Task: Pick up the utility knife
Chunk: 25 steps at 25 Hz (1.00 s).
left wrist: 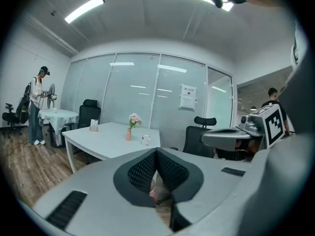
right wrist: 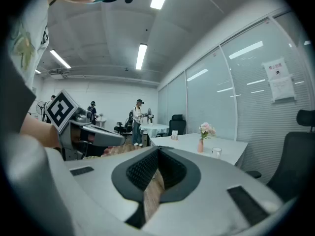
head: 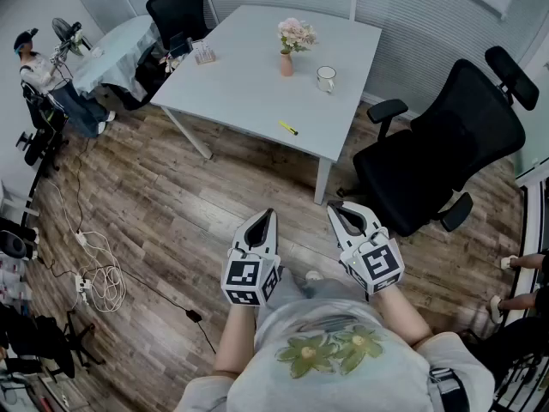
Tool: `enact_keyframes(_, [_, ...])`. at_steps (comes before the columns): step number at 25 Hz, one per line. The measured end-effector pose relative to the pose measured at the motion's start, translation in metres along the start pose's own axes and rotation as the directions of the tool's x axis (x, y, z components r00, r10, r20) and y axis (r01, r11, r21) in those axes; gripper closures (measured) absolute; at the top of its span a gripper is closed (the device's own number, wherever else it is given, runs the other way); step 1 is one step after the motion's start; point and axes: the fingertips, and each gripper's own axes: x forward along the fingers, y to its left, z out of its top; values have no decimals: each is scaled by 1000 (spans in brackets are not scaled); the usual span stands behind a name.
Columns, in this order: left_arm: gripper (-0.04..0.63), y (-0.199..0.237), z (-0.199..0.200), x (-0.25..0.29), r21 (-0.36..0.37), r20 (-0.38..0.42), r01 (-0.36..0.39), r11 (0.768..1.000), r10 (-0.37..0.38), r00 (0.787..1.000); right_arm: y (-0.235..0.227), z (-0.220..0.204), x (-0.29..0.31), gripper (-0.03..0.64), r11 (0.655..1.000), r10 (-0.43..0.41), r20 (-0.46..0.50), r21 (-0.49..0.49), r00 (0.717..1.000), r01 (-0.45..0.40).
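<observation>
Up on the head view, the yellow utility knife (head: 288, 128) lies near the closest edge of the white table (head: 249, 67), well apart from both tongs. Left gripper (head: 267, 216) and right gripper (head: 337, 207) hover over the wood floor (head: 171, 204). Left gripper view: jaws pressed together, nothing between them. Right gripper view: jaws together too, empty, with a vase (right wrist: 201, 145) and mug (right wrist: 215, 152) on the table beyond.

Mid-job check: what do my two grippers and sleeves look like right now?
The left gripper and right gripper are pale grey, tapering shells with black textured pads; each carries a cube of black-and-white square markers. No cables show. The person wears a light short-sleeved shirt printed with green flowers.
</observation>
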Motion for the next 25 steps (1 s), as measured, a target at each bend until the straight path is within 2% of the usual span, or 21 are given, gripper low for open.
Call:
enact_keyframes(6, [594, -5, 5, -1, 19, 11, 7, 1000, -8, 1000, 3, 4, -1, 614, 1000, -6, 16, -26, 1000, 6])
enact_keyframes(13, [594, 0, 15, 30, 32, 17, 40, 999, -40, 999, -18, 6, 20, 614, 999, -20, 9, -38, 1000, 20])
enact_keyframes(25, [594, 85, 61, 113, 39, 43, 78, 996, -80, 996, -63, 53, 136, 614, 994, -46, 56, -97, 997, 51])
